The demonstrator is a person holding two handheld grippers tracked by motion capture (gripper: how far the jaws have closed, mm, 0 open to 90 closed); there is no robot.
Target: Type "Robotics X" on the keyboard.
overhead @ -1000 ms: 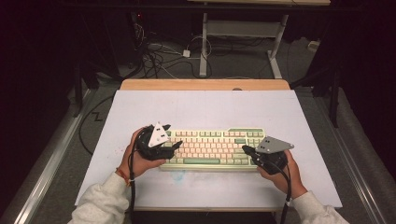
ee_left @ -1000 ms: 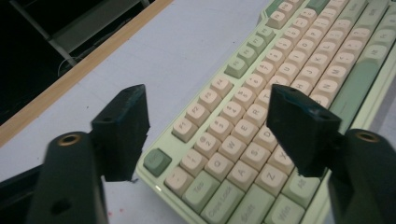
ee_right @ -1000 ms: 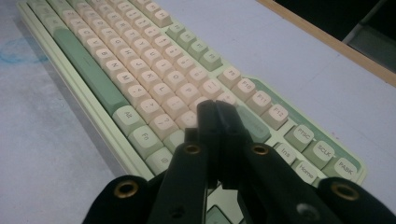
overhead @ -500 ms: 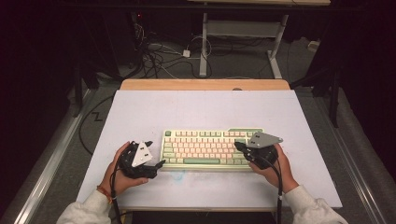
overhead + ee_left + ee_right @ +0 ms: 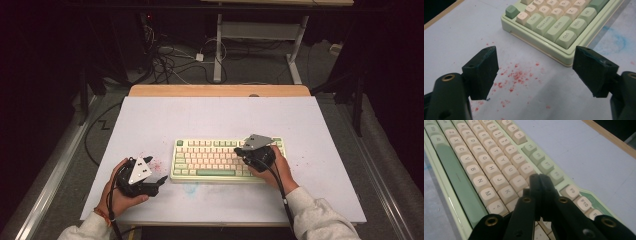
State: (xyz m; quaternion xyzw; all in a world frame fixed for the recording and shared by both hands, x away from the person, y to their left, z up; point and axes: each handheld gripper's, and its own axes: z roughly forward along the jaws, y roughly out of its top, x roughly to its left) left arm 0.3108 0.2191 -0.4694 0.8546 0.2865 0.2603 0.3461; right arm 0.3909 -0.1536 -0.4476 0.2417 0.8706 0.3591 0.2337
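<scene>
A green and cream keyboard (image 5: 227, 160) is seen lying flat on a big white mat (image 5: 200, 120) that covers the table, a little below the middle of the high view. The left gripper (image 5: 157, 184) is held in the left hand (image 5: 120, 192) at about 8 o'clock from the keyboard, just off its near left corner and not touching it. Its jaws are spread wide, with nothing between them, and they have just been opening. In the left gripper view the two black pads (image 5: 484, 71) are seen far apart, and the corner of the keyboard (image 5: 556, 27) with the Ctrl and Shift keys is seen at 1 o'clock, past the right pad. Small red specks (image 5: 517, 78) are scattered on the mat between the jaws, and a faint blue smudge (image 5: 616, 41) is seen at 2 o'clock. The right gripper (image 5: 239, 150) is held in the right hand (image 5: 272, 167) over the right part of the keyboard, at about 3 o'clock from its middle. Its jaws are pressed tight together and nothing is gripped by them. In the right gripper view the closed tips (image 5: 539, 181) are pointed at the cream letter keys (image 5: 499, 170), near the I and K keys; whether a key is touched cannot be told. A wooden table edge (image 5: 220, 90) is seen at 12 o'clock, beyond the mat, and cables (image 5: 165, 60) are seen on the dark floor behind it.
</scene>
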